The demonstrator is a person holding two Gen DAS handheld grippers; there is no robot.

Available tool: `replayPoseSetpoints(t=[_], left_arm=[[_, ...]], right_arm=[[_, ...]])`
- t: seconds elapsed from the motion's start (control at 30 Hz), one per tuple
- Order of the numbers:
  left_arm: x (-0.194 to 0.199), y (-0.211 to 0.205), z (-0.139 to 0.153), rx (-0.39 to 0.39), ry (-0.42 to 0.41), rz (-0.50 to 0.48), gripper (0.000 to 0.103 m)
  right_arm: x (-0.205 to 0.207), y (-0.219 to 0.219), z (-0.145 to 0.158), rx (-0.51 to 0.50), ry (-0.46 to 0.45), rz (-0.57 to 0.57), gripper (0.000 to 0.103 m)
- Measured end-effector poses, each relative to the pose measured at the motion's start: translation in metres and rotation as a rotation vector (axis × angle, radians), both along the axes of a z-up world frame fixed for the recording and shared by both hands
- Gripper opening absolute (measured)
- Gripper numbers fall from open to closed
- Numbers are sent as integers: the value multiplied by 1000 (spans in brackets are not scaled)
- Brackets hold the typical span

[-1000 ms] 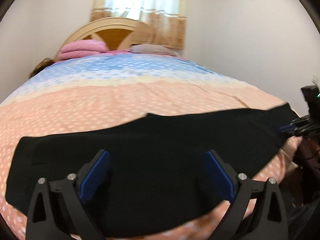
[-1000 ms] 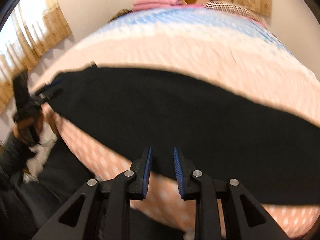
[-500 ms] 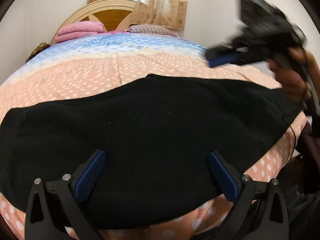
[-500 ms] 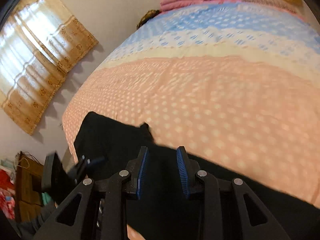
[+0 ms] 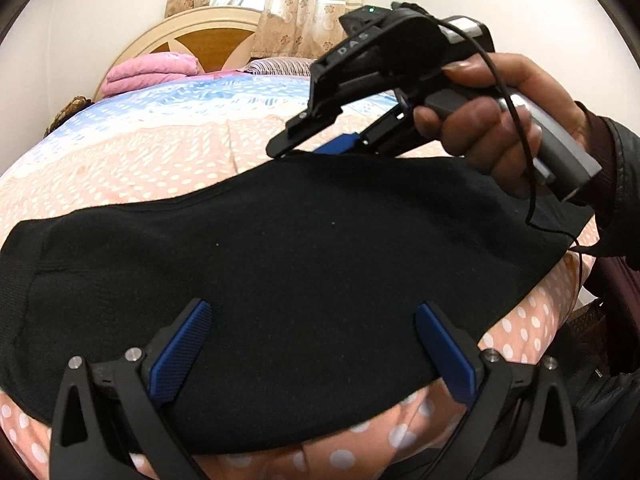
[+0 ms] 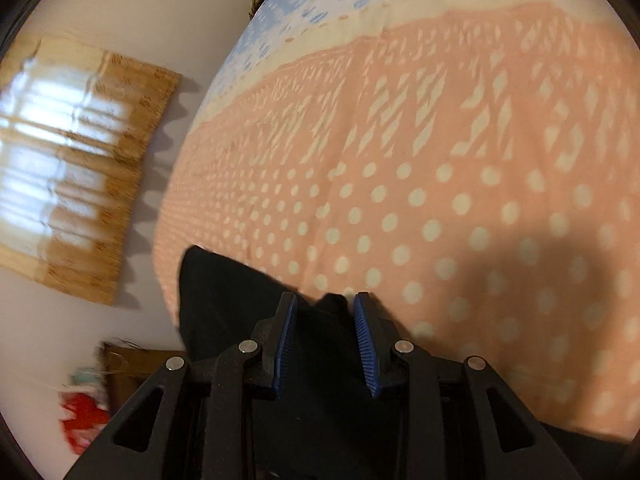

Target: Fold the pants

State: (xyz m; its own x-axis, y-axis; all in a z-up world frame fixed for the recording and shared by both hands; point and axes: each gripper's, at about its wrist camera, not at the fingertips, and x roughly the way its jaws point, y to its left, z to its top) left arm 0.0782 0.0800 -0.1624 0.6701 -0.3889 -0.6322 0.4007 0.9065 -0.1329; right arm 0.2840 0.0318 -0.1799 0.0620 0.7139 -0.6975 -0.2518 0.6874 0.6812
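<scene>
Black pants (image 5: 288,264) lie flat across the near part of a bed with a pink polka-dot cover (image 5: 152,164). My left gripper (image 5: 312,344) hovers wide open and empty over the pants near their front edge. My right gripper (image 5: 320,148), held in a hand, sits at the pants' far edge. In the right wrist view my right gripper (image 6: 325,320) has its blue pads a small gap apart, with a raised point of the pants' edge (image 6: 332,304) between them. I cannot tell whether the pads touch the cloth.
A wooden headboard (image 5: 200,40), folded pink blankets (image 5: 152,72) and a striped pillow (image 5: 276,66) are at the bed's far end. A curtained window (image 5: 272,0) is behind them. The bed's left edge drops to a wall with another curtain (image 6: 76,168).
My right gripper has swung across from the pants' right end to their far edge and lowered onto it, its jaws slightly wider. My left gripper has stayed open, closer over the pants.
</scene>
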Motion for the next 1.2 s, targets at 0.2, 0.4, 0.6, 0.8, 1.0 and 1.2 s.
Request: replayPoseSetpoints(t=[0.2,0.4,0.6,0.8,1.0,1.2], left_arm=[[-6,1,0,1,-9,0,103],[-10,0,0,-3,-16,16,103],[-30,8,9,-41,-20,36,103],[-37,22,13,-77,-40,89,103],[-41,7,2,-14,-31,81,103],[-28,1,6,62,-15,65,103]], right_arm=[[-22,-2,47,47,-212,-16,3],[-16,6,21,-102,-252,-47,3],[-31,-12,21,-130,-313,-25,9],[-86,-58,51,-97,-372,18,41],[-164,-87,35,-211,-410,89,41],[-200,-109,5,-221,-407,75,41]])
